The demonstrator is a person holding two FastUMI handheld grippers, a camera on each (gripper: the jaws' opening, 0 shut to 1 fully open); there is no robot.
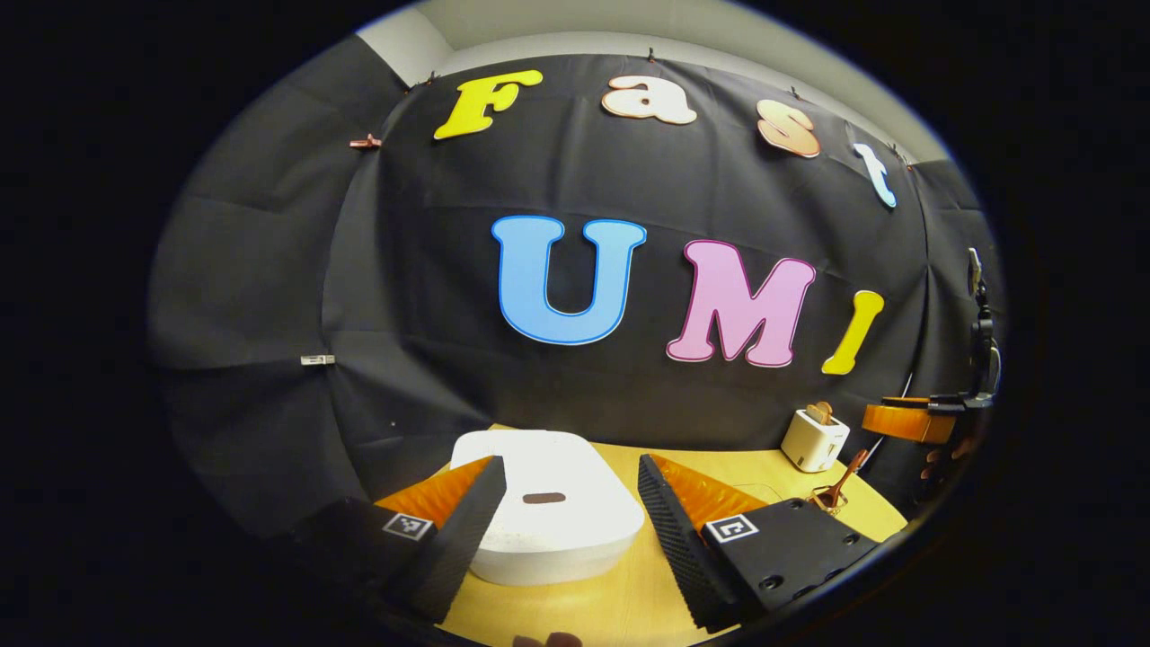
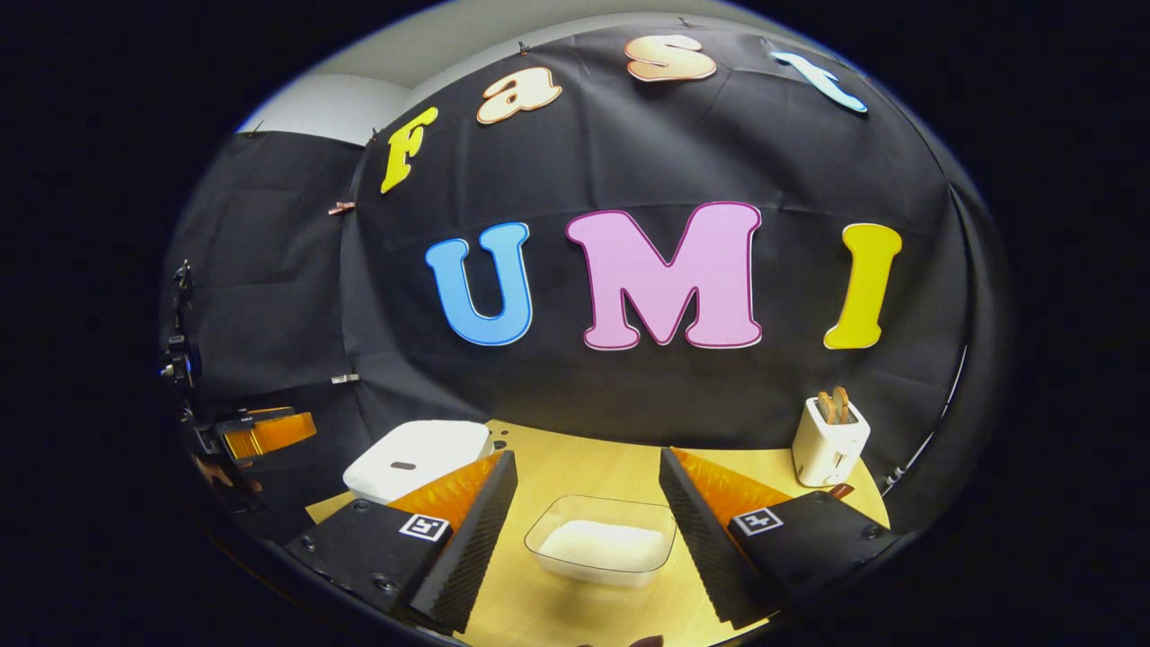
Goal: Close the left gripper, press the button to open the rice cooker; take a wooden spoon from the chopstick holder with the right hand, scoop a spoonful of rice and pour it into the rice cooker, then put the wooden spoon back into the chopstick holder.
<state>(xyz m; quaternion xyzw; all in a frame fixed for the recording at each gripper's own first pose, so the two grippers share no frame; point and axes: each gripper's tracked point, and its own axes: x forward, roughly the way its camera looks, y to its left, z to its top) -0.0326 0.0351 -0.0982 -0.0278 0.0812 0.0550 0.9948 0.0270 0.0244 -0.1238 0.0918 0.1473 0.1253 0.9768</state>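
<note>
At table's left edge: cooker (image 1: pixel 548 503), lid down, button (image 1: pixel 544 497) unpressed. Mid-table: rice tub (image 2: pixel 600 544). Far right corner: holder (image 2: pixel 828 442), spoon inside. Left gripper (image 1: pixel 568 526) wide, right gripper (image 2: pixel 586 530) wide, both empty. All steps remain.

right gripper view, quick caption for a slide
Open right claw hangs over a clear tray of rice, closed rice cooker to its left, toaster to its right.

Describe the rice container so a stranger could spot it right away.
Start at the wooden table. Between the white rice cooker and the white toaster sits the rice container. Unlike them it is a clear, shallow, open tub with white rice inside.
</note>
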